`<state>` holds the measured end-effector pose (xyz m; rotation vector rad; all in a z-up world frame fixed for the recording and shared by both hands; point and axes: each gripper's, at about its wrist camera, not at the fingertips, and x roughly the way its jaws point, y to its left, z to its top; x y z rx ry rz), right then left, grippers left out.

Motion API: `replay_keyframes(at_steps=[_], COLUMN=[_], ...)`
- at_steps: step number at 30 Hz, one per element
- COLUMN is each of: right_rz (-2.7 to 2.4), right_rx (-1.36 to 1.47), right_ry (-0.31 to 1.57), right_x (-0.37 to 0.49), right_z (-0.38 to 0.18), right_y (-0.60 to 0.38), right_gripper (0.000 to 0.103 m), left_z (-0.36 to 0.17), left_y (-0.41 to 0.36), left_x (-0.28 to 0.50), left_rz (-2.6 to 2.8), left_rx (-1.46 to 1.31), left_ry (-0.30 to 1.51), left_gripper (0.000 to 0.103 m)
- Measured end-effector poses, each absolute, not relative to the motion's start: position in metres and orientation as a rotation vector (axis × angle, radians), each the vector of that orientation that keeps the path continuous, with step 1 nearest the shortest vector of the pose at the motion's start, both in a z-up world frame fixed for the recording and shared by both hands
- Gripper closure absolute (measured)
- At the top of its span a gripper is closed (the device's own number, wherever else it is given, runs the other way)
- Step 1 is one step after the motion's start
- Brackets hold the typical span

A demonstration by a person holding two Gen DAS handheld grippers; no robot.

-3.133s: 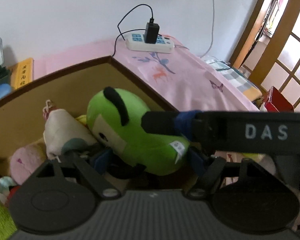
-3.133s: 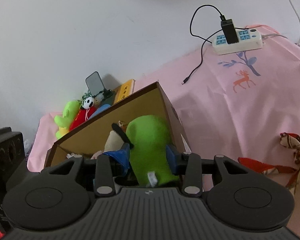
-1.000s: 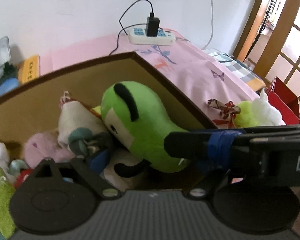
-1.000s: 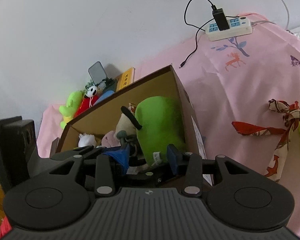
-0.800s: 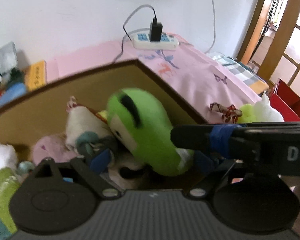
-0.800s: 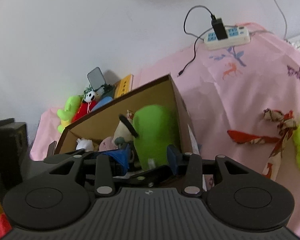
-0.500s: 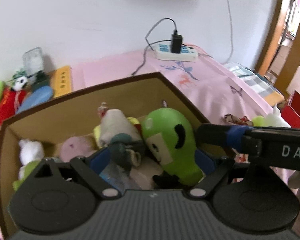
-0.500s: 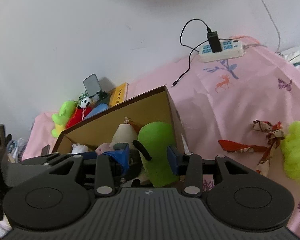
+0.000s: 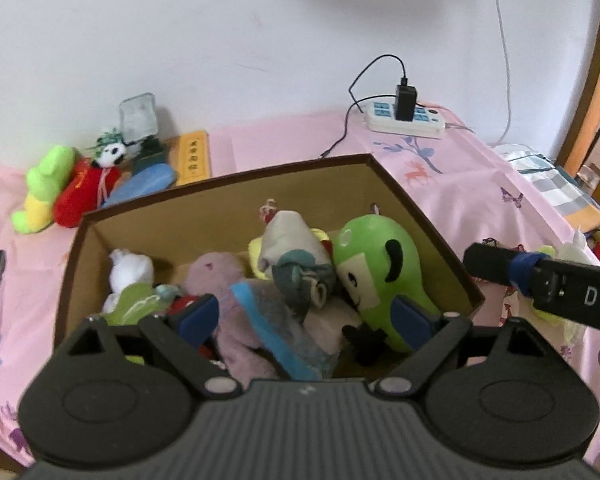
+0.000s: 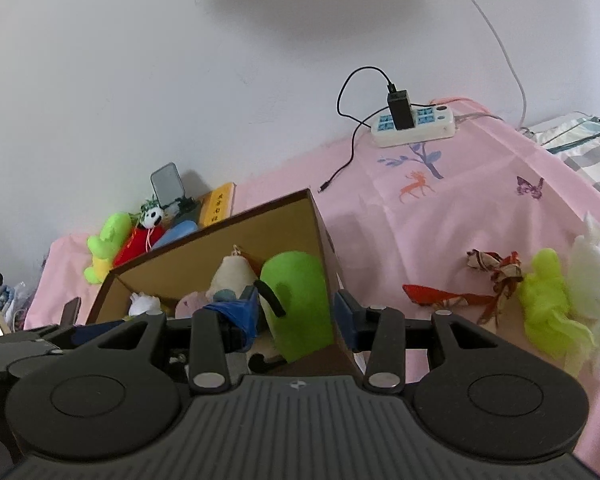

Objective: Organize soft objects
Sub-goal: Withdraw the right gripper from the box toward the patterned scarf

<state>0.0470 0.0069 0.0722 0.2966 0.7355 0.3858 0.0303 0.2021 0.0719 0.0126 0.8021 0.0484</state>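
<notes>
Green plush [image 9: 374, 268] sits in the cardboard box [image 9: 384, 178], both my grippers, left [image 9: 306, 314] and right [image 10: 296, 312], gape empty above it, so next I swing right toward the lime fluffy toy [image 10: 548, 304] on the pink sheet [image 10: 440, 216].

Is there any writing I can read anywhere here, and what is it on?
"DA", cut off by the picture's edge: on the black right gripper.
Dark characters on the yellow box by the wall: too small to read.
Nothing else readable.
</notes>
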Motion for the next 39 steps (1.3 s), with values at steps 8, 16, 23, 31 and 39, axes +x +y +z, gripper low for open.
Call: replay_keyframes(at_steps=[8, 16, 23, 31, 39], right_rz=[0.419, 0.451, 0.455, 0.465, 0.45], right_rx=[0.278, 0.259, 0.266, 0.292, 0.287], right_ry=[0.761, 0.768, 0.782, 0.799, 0.844], right_x=[0.039, 0.035, 0.033, 0.029, 0.025], right_z=[0.072, 0.073, 0.067, 0.058, 0.043], right_y=[0.003, -0.005, -0.016, -0.033, -0.06], right_gripper=[0.077, 0.077, 0.077, 0.077, 0.077], left_z=[0.077, 0.077, 0.073, 0.065, 0.049], left_y=[0.189, 0.176, 0.163, 0.142, 0.119], left_x=[0.013, 0.005, 0.001, 0.001, -0.005], left_rz=[0.125, 0.145, 0.167, 0.162, 0.117], left_rx=[0.047, 0.035, 0.033, 0.046, 0.021], left_ry=[0.778, 0.795, 0.814, 0.833, 0.878], left_gripper=[0.001, 0.001, 0.001, 0.001, 0.001])
